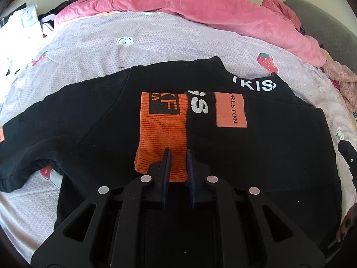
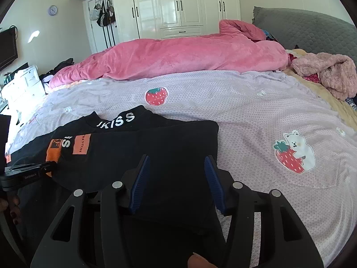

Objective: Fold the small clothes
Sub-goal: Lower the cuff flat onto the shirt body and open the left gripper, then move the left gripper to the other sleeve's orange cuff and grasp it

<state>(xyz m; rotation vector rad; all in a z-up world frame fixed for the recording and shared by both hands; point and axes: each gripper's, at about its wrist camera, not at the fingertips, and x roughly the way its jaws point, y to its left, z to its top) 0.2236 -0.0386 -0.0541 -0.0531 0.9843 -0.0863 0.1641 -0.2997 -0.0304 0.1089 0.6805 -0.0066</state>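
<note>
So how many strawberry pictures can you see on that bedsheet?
3 in the right wrist view: a lone strawberry beyond the black shirt, one beside the white bear, one at far left. Others may be hidden.

A bed spread with a lilac sheet (image 2: 245, 111) printed with strawberries fills a daylit bedroom, a rumpled pink blanket (image 2: 178, 58) heaped along its far side against a grey quilted headboard (image 2: 312, 29). White glossy wardrobes (image 2: 178, 6) line the back wall, beside a round wall clock (image 2: 52, 10) and hanging bags (image 2: 104, 13).
</note>
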